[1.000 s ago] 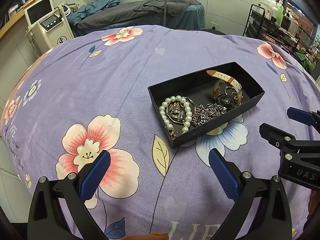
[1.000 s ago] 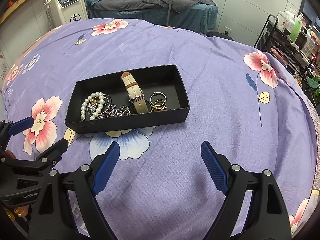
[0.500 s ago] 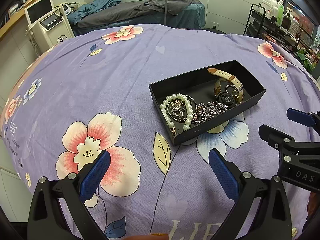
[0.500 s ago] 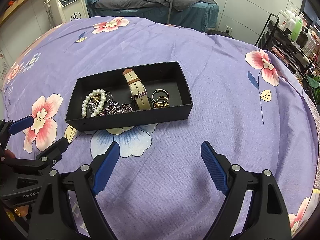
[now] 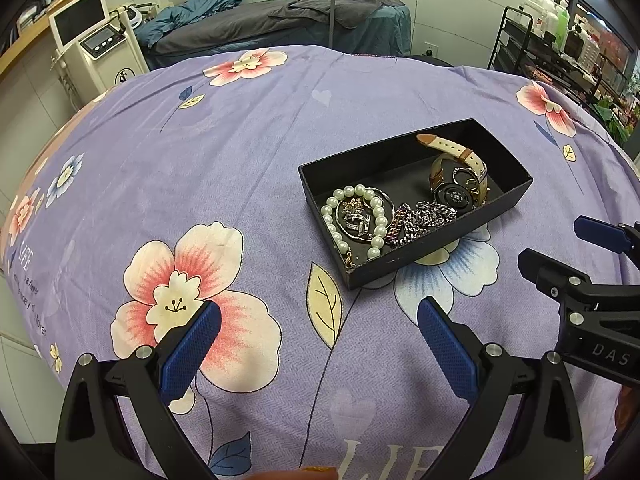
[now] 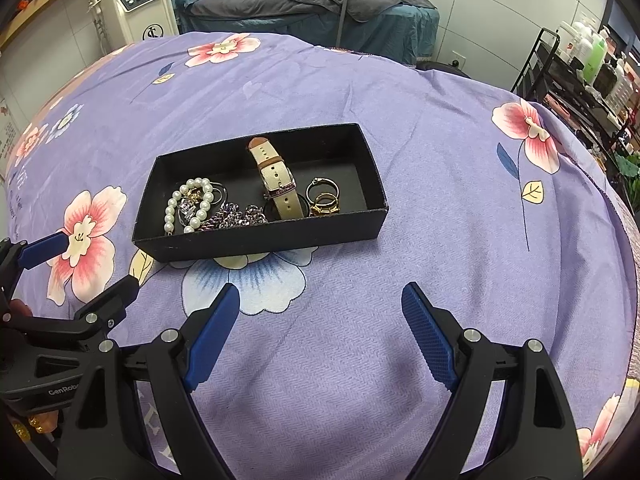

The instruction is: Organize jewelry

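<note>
A black open box point(image 5: 508, 196) point(image 6: 260, 236) lies on a purple floral cloth. Inside it are a pearl bracelet point(image 5: 332, 220) point(image 6: 172, 208), a silver chain point(image 5: 420, 220) point(image 6: 236, 220), a watch with a beige strap point(image 5: 456, 196) point(image 6: 276, 176) and gold rings point(image 6: 324, 204). My left gripper point(image 5: 318, 312) hovers open over the cloth, near and to the left of the box, with nothing between its fingers. My right gripper point(image 6: 320, 294) is open and empty too, just in front of the box. Each gripper shows at the edge of the other's view.
The floral cloth point(image 5: 200, 152) covers a wide rounded surface. Behind it stand a treatment bed with grey and teal covers point(image 5: 280, 20), a white machine with a screen point(image 5: 96, 44) at the back left, and a black shelf cart with bottles point(image 6: 580, 68) on the right.
</note>
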A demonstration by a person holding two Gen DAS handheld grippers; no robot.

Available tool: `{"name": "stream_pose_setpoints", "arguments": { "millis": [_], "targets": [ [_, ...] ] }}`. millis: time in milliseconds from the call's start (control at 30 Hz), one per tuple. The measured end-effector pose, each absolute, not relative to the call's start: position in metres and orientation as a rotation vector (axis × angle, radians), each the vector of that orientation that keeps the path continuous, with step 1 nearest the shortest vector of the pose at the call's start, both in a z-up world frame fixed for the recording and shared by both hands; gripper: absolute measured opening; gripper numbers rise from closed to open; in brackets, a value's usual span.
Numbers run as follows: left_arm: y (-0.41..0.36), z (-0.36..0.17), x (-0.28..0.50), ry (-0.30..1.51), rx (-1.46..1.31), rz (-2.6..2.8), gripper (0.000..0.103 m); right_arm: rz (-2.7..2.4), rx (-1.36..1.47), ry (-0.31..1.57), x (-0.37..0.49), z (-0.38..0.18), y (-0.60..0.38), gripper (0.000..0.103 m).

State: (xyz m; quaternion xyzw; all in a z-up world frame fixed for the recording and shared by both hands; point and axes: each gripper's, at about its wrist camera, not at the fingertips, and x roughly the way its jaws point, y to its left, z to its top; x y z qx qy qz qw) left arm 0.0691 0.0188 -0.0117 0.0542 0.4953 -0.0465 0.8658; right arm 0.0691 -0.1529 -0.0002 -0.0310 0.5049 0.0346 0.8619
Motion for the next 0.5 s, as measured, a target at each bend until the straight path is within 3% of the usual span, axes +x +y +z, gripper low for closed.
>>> {"name": "stream_pose_setpoints", "arguments": {
  "millis": [500],
  "targets": [
    [0.0229,-0.0116,0.0675,1.015,0.078,-0.096,0.097,0.073,-0.066,1.057,0.0689,0.0003,-0.1528,0.083]
  ]
}}
